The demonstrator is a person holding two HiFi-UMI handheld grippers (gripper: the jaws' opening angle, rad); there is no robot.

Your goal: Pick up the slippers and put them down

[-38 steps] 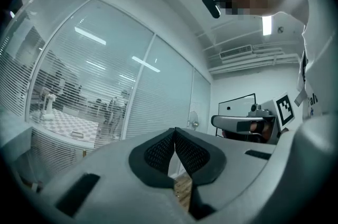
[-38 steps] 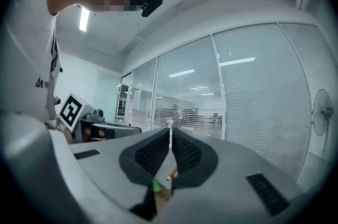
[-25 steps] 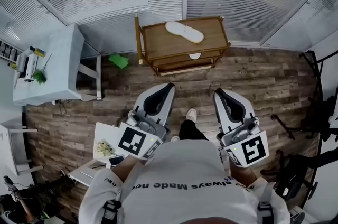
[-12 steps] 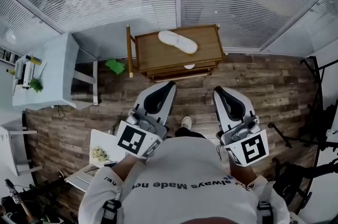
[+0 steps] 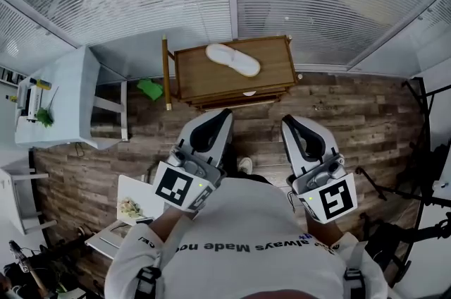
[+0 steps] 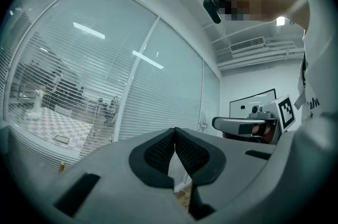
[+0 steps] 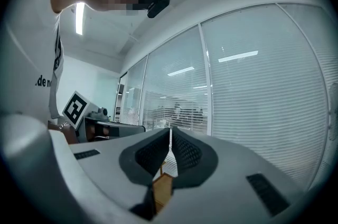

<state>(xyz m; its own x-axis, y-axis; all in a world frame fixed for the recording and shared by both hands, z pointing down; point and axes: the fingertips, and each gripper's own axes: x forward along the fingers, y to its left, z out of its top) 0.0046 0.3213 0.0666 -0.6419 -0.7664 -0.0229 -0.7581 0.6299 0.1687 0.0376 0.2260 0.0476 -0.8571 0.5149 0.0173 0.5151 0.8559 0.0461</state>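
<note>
Head view, one white slipper (image 5: 233, 59) atop one wooden shelf (image 5: 275, 66)

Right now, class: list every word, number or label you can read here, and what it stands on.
"always Made no": on the person's white shirt, upside down in the head view, cut off at both ends.
Square markers: patterns only, no words.
Things on the grey side table: any labels too small to read.
</note>
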